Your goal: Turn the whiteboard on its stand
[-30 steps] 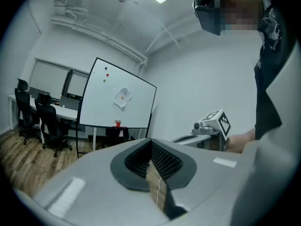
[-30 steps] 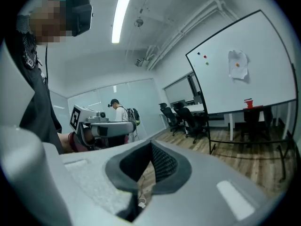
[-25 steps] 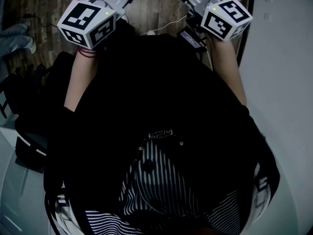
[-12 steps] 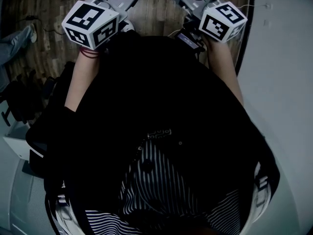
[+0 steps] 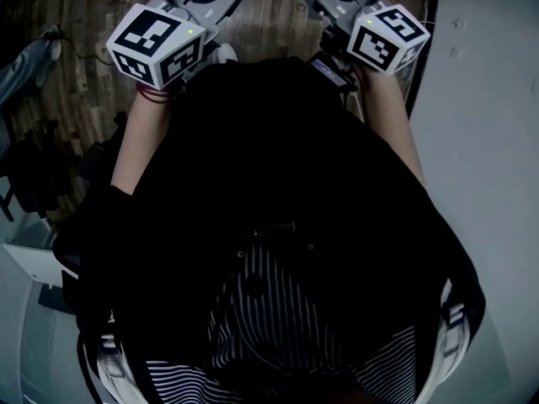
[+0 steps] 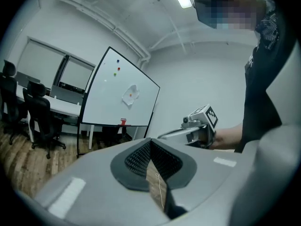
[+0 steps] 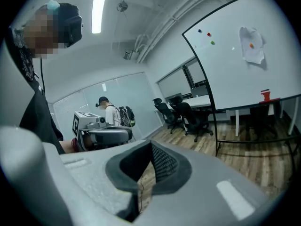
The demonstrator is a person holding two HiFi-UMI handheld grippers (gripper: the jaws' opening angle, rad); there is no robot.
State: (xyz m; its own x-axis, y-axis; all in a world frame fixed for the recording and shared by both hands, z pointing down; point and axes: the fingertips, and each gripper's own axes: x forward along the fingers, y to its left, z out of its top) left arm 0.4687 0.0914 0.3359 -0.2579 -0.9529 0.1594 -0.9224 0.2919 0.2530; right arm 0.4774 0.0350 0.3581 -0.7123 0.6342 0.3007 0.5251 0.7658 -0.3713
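Between the jaws of the left gripper (image 6: 150, 140), nothing: clenched tip to tip. Same with the right gripper (image 7: 151, 144), shut and empty, held just right of the left one above the wooden floor (image 6: 28, 159). Far ahead, well apart from both: whiteboard (image 6: 120, 95) on its dark stand, a paper sheet (image 6: 130, 94) stuck to it. Left of it, black chairs (image 6: 40, 119) by a white tabletop (image 6: 66, 107).

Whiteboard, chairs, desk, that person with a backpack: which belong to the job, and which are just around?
Job: whiteboard, stand, left gripper, right gripper.
Just around: chairs, desk, person.
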